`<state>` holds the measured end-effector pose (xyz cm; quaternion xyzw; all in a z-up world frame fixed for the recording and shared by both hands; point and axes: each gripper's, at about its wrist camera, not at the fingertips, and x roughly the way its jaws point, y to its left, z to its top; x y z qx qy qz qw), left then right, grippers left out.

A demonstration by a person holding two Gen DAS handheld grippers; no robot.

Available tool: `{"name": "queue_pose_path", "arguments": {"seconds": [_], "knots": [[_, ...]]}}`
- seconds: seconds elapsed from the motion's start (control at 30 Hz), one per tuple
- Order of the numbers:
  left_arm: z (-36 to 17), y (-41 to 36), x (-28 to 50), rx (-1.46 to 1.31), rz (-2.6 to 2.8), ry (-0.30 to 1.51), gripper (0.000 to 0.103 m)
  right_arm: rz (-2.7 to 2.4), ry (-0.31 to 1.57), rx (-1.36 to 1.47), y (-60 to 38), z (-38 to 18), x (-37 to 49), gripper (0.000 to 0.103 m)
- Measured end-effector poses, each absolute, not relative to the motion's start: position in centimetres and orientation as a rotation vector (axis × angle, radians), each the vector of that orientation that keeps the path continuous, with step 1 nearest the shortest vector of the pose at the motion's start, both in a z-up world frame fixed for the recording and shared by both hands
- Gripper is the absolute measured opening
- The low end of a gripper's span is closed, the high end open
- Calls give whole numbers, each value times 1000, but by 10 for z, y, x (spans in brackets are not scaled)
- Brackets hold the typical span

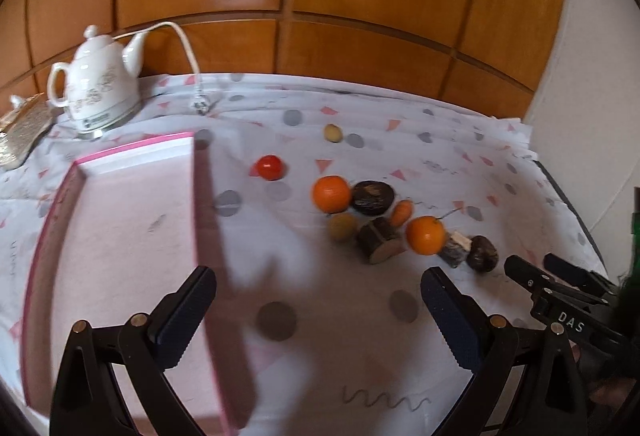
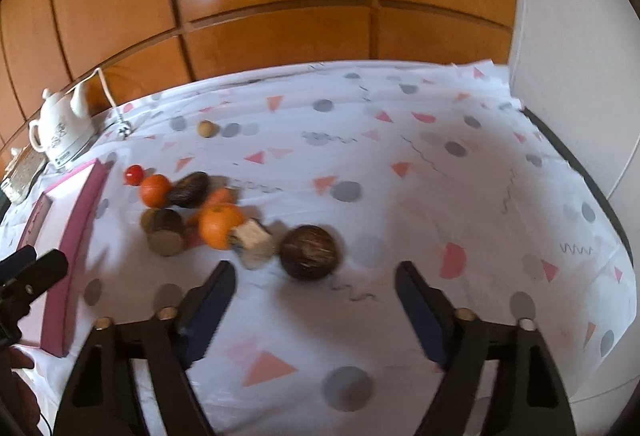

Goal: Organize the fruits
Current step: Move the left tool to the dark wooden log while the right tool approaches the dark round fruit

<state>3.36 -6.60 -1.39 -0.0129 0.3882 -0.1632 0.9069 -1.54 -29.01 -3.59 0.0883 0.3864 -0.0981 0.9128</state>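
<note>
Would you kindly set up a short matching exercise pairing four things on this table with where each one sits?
Things:
1. white teapot
2. red tomato
3. pink tray
4. small yellowish fruit

Places:
A. alone, farthest back on the cloth
B. back left corner, cord trailing behind it
C. between the tray and the fruit cluster
D. left side, partly under the left gripper

Pairs: 1-B, 2-C, 3-D, 4-A

White tablecloth patterned with pink triangles and grey dots; pink-rimmed shallow box; two orange round fruits; red tomato.
</note>
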Motion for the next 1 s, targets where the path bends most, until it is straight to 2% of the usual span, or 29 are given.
{"name": "queue_pose_path", "arguments": {"seconds": [0.13, 0.23, 0.3, 0.37, 0.4, 0.6, 1.0], "knots": [[-23, -80, 42, 16, -347, 845, 103, -189, 810, 232, -305, -42, -16, 60], [-31, -86, 49, 15, -335, 867, 103, -163, 823, 253, -307, -48, -14, 53], [-34, -89, 54, 5, -339, 872, 102, -157, 829, 263, -308, -51, -14, 53], [-38, -94, 60, 6, -343, 884, 95, -150, 828, 267, -308, -52, -14, 53], [-41, -98, 64, 8, -352, 894, 95, -149, 825, 265, -308, -52, -14, 53], [-53, -113, 86, -17, -371, 943, 72, -140, 819, 272, -312, -54, -15, 53], [-67, -134, 106, -44, -368, 957, 69, -112, 827, 266, -315, -58, -11, 53]]}}
